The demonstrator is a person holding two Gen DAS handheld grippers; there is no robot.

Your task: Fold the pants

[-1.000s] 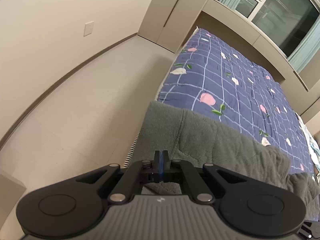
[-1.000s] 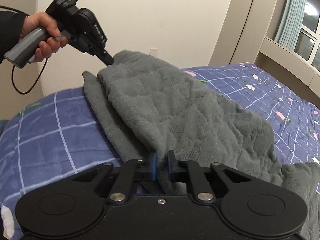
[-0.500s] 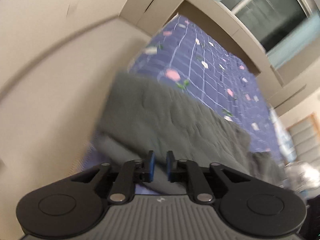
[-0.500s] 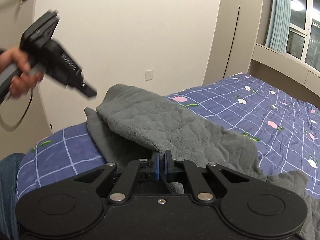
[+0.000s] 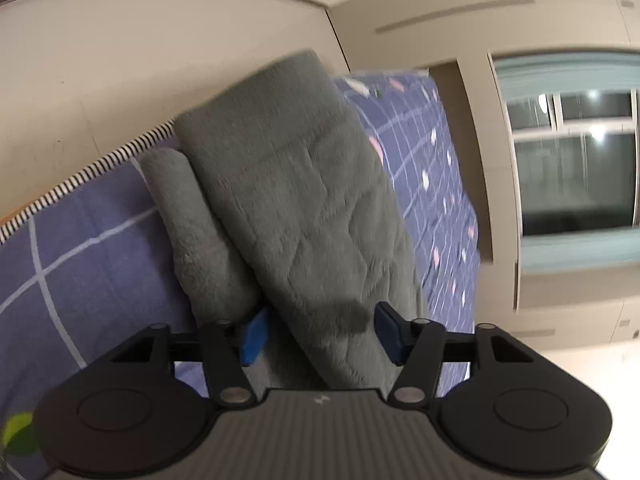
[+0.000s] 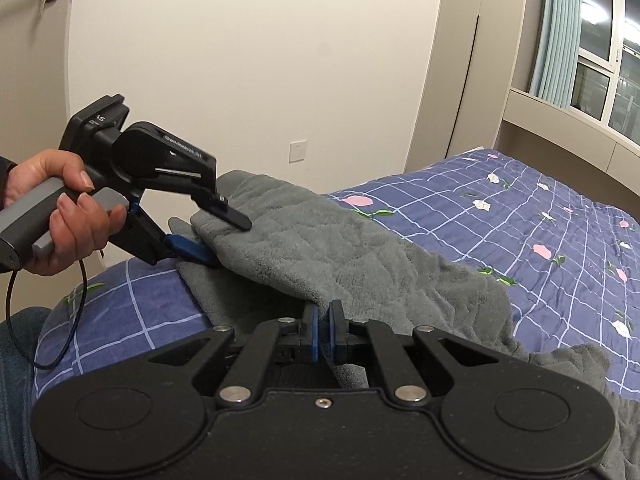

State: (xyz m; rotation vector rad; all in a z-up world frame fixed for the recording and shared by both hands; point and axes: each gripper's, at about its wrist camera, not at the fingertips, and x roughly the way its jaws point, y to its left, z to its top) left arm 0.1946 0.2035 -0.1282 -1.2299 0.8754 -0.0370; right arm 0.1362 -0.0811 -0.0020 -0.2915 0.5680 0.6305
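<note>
Left wrist: pants (blurred), near end hidden.

bed cover | wall socket | window | curtain

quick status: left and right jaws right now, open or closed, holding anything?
Left gripper: open, jaws wide apart around the top fold of the grey pants, not clamped.
Right gripper: closed, pinching the near edge of the pants.

Cream walls, (seemingly dark) window.
</note>
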